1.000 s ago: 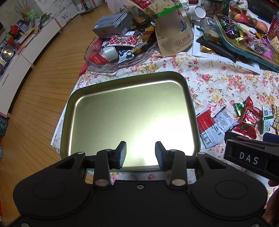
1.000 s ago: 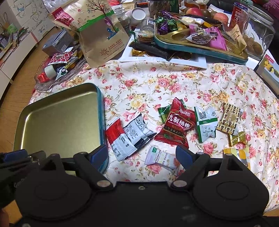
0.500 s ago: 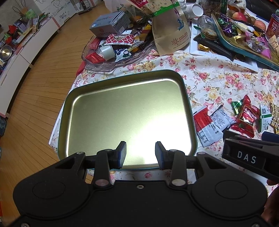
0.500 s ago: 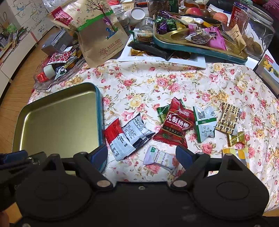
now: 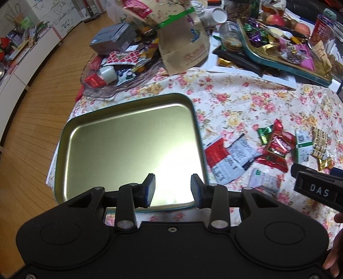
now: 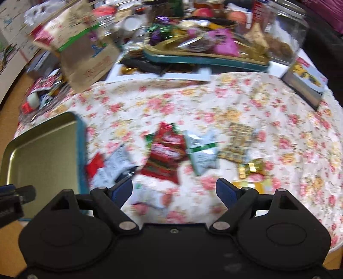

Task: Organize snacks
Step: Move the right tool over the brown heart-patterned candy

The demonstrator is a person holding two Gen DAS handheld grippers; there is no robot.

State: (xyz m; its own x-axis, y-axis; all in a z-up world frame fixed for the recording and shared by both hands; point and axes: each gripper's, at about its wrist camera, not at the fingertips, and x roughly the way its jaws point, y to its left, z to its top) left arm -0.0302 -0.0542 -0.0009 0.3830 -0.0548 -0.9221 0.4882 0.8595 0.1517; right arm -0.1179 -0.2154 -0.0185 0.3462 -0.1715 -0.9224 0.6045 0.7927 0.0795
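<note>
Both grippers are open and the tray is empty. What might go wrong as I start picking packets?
The red-and-white packet overlaps the white packet, so the right gripper may lift both. That pair lies close to the tray rim, which a finger could snag. The right wrist view is blurred, so aim may be off.

A wooden plank floor in a warm honey tone runs along the left of the tabletop, which wears a cream cloth printed with pink and yellow roses. Low white cabinets line the far left wall, their tops cluttered. A white board with drawings stands behind them.
</note>
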